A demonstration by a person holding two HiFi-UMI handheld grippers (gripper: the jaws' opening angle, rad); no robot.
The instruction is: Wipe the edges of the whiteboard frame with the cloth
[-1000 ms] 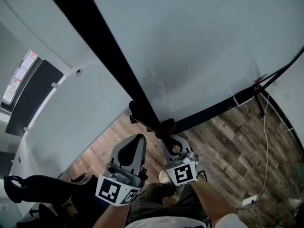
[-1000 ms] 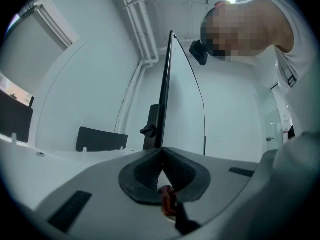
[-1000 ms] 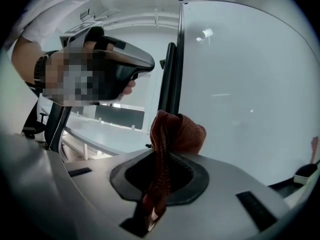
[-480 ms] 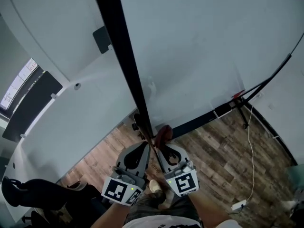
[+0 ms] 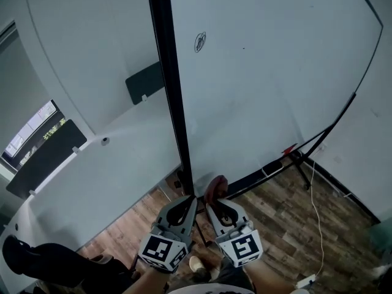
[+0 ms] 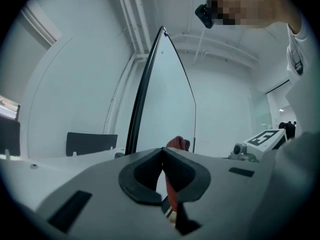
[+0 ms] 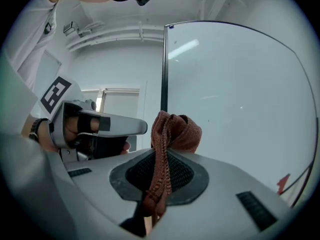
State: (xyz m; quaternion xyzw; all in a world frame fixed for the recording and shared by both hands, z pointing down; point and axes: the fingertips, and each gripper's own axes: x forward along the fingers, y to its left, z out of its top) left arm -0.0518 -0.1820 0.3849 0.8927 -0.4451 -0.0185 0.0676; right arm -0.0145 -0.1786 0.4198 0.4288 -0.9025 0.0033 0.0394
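The whiteboard's black frame edge (image 5: 171, 84) runs from the top of the head view down to just above my two grippers. A rust-brown cloth (image 5: 214, 185) is bunched at the tip of my right gripper (image 5: 211, 202), which is shut on it. In the right gripper view the cloth (image 7: 175, 129) hangs down between the jaws of that gripper (image 7: 165, 151), a little right of the frame edge (image 7: 163, 69). My left gripper (image 5: 188, 199) is shut with nothing in it, its tip close beside the frame's lower end. In its own view, the left gripper (image 6: 161, 150) has the cloth (image 6: 177, 143) behind it.
The white board surface (image 5: 263, 72) fills the right. A white wall with a dark panel (image 5: 144, 81) lies left of the frame. Below are wood flooring (image 5: 288, 219), the board's black stand leg (image 5: 306, 158), a white cable (image 5: 317, 219) and a black chair (image 5: 37, 259).
The two grippers have drawn close together under the frame edge. The view has swung so that the frame now stands nearly upright. The cloth stays in the right gripper.
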